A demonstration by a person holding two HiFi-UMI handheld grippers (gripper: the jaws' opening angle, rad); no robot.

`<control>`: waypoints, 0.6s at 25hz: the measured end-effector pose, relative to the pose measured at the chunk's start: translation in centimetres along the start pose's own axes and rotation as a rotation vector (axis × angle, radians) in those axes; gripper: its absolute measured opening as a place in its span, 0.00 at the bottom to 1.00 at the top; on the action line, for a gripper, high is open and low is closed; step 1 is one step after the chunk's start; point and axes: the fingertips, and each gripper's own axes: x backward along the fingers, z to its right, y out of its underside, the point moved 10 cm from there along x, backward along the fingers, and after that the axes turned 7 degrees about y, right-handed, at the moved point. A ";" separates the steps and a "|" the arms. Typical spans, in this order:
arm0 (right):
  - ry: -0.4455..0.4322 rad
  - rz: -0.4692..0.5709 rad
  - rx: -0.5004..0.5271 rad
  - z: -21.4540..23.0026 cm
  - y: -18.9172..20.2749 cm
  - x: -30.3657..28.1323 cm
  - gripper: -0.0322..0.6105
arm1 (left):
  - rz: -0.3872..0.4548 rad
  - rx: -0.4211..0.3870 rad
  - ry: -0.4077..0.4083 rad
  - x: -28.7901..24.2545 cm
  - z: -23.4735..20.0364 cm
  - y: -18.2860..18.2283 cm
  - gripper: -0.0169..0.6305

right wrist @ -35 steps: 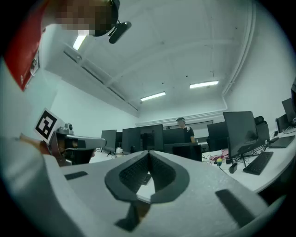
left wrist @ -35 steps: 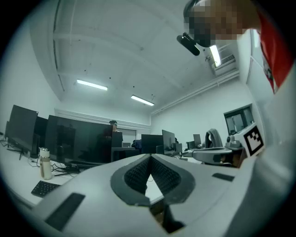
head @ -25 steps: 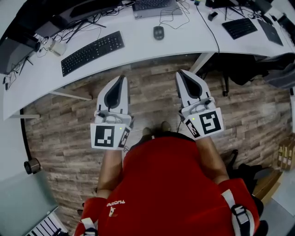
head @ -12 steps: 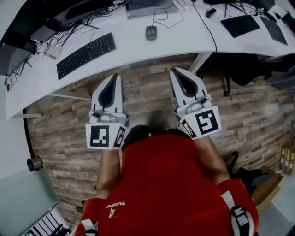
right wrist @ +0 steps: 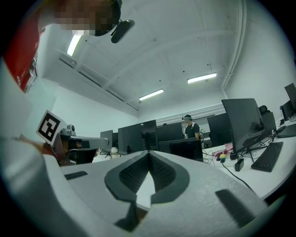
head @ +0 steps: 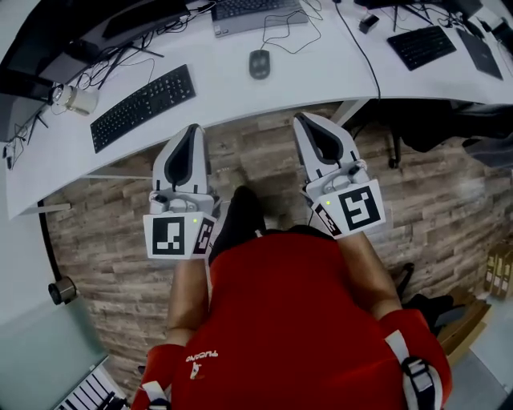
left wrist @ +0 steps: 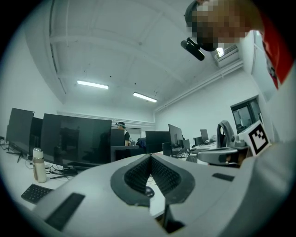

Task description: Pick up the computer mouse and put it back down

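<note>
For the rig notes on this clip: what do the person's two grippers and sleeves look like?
Both the left gripper and right gripper are white tapered shells with dark ribbed pads. Each carries a cube of black-and-white square markers. The person wears a red top with white print.

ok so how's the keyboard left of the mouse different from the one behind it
The left keyboard is all black and lies slanted near the front edge of the desk, fully in view. The back keyboard has a grey frame, lies almost level across the picture, and is cut off by its top edge. Both lie flat on that white desk.
</note>
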 end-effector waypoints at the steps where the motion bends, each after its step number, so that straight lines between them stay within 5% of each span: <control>1: 0.004 -0.005 0.006 0.0 0.2 -0.9 0.06 | 0.004 0.003 0.004 -0.5 -0.8 0.3 0.04; 15: 0.197 -0.156 0.067 -1.5 3.2 -15.5 0.06 | 0.025 0.081 0.184 -10.3 -15.2 3.1 0.04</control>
